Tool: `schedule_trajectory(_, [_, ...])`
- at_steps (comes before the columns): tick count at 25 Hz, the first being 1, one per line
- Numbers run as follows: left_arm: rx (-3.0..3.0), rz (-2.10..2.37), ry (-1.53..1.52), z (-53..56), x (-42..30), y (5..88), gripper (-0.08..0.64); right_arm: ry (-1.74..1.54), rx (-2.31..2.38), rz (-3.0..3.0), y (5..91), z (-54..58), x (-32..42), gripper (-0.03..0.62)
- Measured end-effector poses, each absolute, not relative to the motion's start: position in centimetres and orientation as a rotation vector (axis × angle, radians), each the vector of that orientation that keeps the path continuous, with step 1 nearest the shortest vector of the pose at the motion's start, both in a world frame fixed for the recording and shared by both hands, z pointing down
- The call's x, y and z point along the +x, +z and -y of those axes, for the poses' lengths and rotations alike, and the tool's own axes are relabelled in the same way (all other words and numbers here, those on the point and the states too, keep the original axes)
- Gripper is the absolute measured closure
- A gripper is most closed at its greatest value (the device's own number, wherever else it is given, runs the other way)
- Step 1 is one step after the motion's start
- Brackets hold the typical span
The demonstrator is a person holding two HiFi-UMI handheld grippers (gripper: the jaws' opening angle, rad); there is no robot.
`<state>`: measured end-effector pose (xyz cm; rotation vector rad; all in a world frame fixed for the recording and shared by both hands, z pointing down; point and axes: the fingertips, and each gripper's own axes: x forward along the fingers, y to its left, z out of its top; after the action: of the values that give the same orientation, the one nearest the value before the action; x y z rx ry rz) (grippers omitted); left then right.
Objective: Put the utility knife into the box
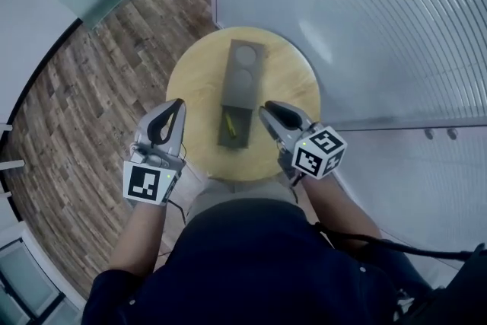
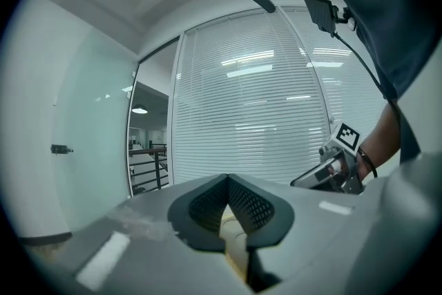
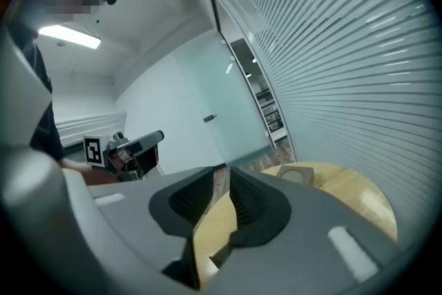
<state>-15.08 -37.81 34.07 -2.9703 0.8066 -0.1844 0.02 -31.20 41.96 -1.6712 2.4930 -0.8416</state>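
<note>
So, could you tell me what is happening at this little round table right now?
A person holds a two-jaw gripper in each hand above a round wooden table. On it lies a long dark grey box, and a yellow utility knife rests in its open near end. Neither gripper holds anything: the left gripper has its jaws together, the right gripper has them slightly apart and empty. Both are at the near end of the box.

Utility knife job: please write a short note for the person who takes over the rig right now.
Left gripper: shut, empty, left of the box.
Right gripper: jaws slightly apart, nothing between them, right of the box.
Utility knife: lies in the box's open near end, on the round table.
Done: the knife is in the box.
Left: probably only closing the box, if that is wanted.
</note>
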Motion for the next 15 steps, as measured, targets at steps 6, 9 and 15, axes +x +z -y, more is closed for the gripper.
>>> schedule_trajectory(6, [-2.975, -0.807, -0.147, 36.4, -14.6, 30.2, 0.558, -0.595, -1.669, -2.455, 34.6, 29.8, 2.0, 0.509])
schedule_trajectory(9, [-2.954, -0.79, -0.12, 35.5, -15.1, 27.8, 0.558, -0.511, -1.666, -2.453, 31.4, 28.6, 2.0, 0.509])
schedule_trajectory(15, [-2.933, -0.814, -0.113, 34.6, -15.3, 26.3, 0.558, -0.49, -1.684, -2.388, 30.0, 26.8, 3.9, 0.511])
